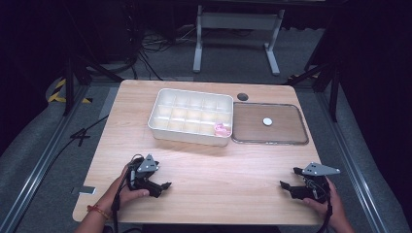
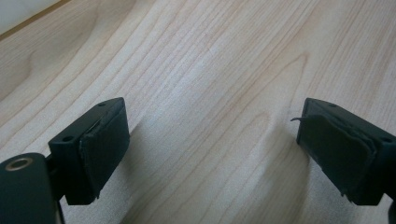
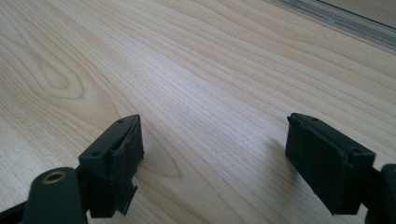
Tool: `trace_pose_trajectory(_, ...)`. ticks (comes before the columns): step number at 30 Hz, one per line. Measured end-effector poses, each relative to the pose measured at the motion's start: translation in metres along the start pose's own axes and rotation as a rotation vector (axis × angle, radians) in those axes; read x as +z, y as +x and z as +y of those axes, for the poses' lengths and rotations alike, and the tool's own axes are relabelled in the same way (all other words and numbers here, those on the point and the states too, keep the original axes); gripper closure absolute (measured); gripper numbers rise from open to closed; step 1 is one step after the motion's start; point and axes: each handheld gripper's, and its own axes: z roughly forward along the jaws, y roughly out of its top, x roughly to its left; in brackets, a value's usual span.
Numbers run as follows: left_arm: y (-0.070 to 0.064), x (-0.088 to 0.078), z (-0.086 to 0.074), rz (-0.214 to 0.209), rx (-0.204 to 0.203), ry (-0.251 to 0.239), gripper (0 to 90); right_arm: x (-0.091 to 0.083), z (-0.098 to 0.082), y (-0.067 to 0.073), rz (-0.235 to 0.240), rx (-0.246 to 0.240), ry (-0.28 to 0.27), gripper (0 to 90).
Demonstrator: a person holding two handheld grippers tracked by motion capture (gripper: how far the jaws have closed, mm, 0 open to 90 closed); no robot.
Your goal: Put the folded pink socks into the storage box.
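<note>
The pink item (image 1: 222, 128) lies in the front right compartment of the white divided tray (image 1: 160, 127), at the far middle of the desk (image 1: 218, 170). It looks small, light and soft, probably crumpled; judged non-fragile. Grip it from above across its middle, clear of the compartment walls. A clear lid (image 1: 299, 127) lies flat just right of the tray. The left tongs (image 1: 163, 187) and right tongs (image 1: 287, 187) rest near the front edge, both spread wide and empty, well apart from the tray.

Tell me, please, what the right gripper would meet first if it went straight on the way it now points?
Probably only bare table: the right gripper, jaws open, points left across the light wooden table toward the left gripper. Nothing lies between them, though depth is unclear.
</note>
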Motion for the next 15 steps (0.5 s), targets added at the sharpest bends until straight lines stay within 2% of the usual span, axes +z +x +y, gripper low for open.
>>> trace_pose_trajectory(14,0.0013,0.0004,0.0004,0.001,0.006,0.004,8.5,0.0,0.0,-0.0002,-0.005,0.002,0.003,18.9)
trace_pose_trajectory(15,0.0013,0.0011,0.0002,0.0,-0.004,0.0,7.6,0.0001,0.0,-0.0003,-0.005,0.002,0.003,18.7)
